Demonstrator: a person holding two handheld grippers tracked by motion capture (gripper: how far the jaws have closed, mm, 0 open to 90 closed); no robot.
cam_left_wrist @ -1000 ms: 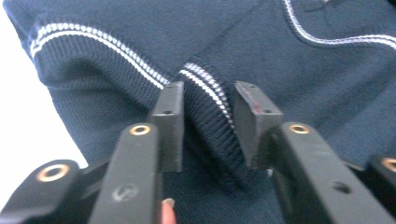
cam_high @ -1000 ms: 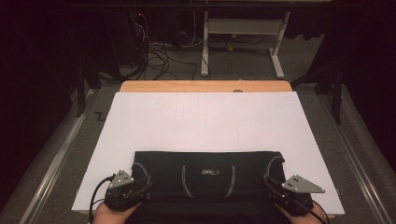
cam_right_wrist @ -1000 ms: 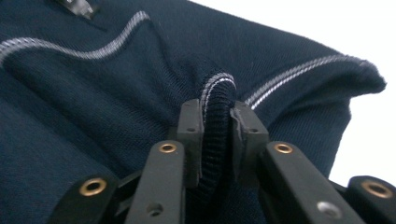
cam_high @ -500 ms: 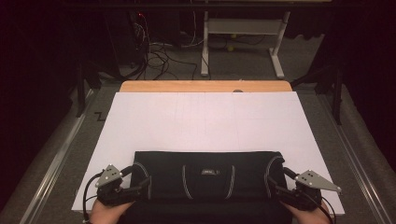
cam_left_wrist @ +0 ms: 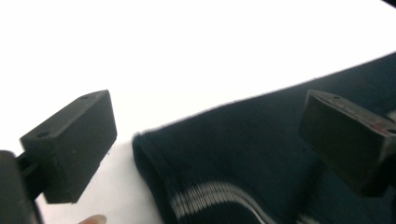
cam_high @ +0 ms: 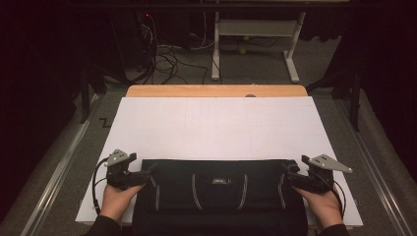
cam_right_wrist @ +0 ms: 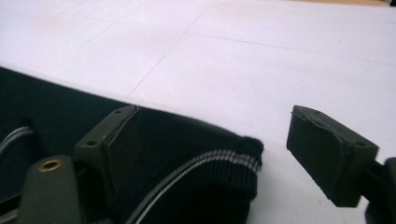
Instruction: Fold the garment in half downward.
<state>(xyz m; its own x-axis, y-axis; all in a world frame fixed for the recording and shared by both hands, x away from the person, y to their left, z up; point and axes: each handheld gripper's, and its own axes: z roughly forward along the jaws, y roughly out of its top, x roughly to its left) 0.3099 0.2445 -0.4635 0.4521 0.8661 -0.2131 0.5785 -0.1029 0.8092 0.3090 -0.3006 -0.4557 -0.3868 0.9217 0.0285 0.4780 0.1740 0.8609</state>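
Observation:
A black knitted garment (cam_high: 219, 196) with thin white stripes lies flat at the near edge of the white table sheet (cam_high: 216, 128). My left gripper (cam_high: 147, 173) is at its far left corner, open. In the left gripper view that gripper (cam_left_wrist: 205, 144) has its jaws wide apart, with the garment's ribbed corner (cam_left_wrist: 243, 154) lying between them on the sheet. My right gripper (cam_high: 288, 173) is at the far right corner, also open. In the right gripper view it (cam_right_wrist: 224, 149) straddles the striped ribbed edge (cam_right_wrist: 233, 161), one jaw over the cloth and one over bare sheet.
Beyond the sheet a strip of wooden tabletop (cam_high: 216, 91) shows at the far edge. Past it stand a white metal frame (cam_high: 255, 44) and tangled cables (cam_high: 167, 59) on the floor. Grey rails (cam_high: 64, 162) run along both table sides.
Both hands have moved forward from the garment's near corners to its far corners, spreading slightly outward. The garment has not shifted.

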